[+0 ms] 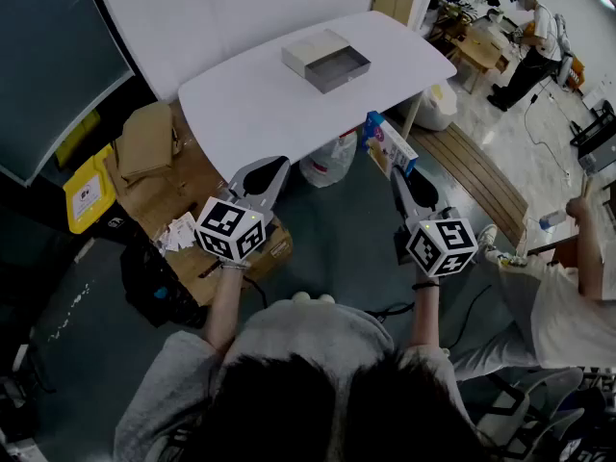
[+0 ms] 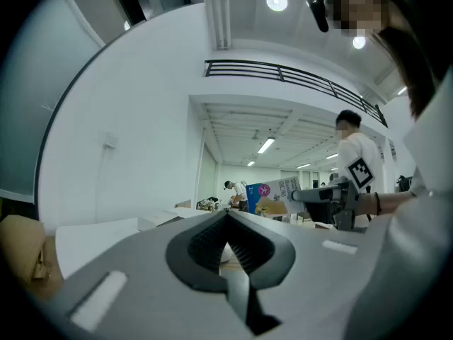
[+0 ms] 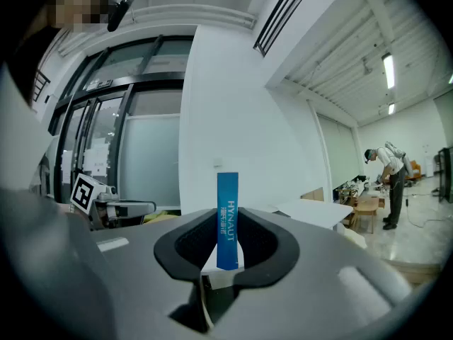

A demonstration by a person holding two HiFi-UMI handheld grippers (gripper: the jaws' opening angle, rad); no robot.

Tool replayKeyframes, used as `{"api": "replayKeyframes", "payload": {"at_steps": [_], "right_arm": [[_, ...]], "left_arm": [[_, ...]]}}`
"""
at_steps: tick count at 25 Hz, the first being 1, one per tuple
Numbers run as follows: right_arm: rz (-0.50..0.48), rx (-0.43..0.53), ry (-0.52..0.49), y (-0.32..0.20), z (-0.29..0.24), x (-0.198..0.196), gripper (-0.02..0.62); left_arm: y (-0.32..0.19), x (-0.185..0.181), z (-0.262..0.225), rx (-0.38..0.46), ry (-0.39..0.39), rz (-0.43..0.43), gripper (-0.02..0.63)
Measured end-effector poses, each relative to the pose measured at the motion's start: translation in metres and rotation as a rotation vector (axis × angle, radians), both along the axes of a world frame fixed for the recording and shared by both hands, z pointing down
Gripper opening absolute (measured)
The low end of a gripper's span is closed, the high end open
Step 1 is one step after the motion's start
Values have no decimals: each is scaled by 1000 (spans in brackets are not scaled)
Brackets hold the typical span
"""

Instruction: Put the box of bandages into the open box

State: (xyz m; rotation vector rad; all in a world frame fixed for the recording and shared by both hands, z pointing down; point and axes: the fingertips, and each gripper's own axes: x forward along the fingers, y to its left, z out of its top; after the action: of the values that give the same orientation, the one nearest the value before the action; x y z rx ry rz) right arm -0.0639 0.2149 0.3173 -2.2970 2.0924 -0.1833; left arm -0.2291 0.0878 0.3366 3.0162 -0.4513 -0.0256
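The right tongs [image 1: 397, 168] are clamped on the box of bandages [image 1: 383, 141], which is held in the air just off the near right edge of the white tabletop [image 1: 250, 104], above the floor and not over the surface. In the right gripper view the box of bandages [image 3: 227, 214] stands upright and edge-on between the two pads of the right tongs [image 3: 228, 227]. Its narrow blue side faces the camera and carries the word HYNAUT running up it. In the head view the box shows a blue end and a pale face with coloured print.

The left tongs [image 1: 275, 168] are held level beside the right ones, near the front edge of the tabletop. In the left gripper view the left tongs [image 2: 226, 217] have their tips closed together, with nothing between them. That view also shows the box of bandages [image 2: 266, 193] off to the right, gripped by the other tool.

The open box [image 1: 339, 78] sits well apart from both tools, toward the far side of the tabletop. It is a grey shallow tray with a pale lid [image 1: 310, 48] touching its far-left side.

On the floor, cardboard boxes [image 1: 146, 141] lie to the left of the tabletop and a white plastic bag [image 1: 327, 165] sits beneath it. A person [image 1: 532, 41] stands at a wooden table far back on the right.
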Motion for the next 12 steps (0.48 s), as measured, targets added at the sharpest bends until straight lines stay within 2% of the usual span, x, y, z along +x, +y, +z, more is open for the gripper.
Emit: {"api": "replayKeyframes", "payload": {"at_steps": [12], "right_arm": [[3,-6,-6,9,1,12,89]], "left_arm": [[7,10,-4,-1,-1,2,-7]]}}
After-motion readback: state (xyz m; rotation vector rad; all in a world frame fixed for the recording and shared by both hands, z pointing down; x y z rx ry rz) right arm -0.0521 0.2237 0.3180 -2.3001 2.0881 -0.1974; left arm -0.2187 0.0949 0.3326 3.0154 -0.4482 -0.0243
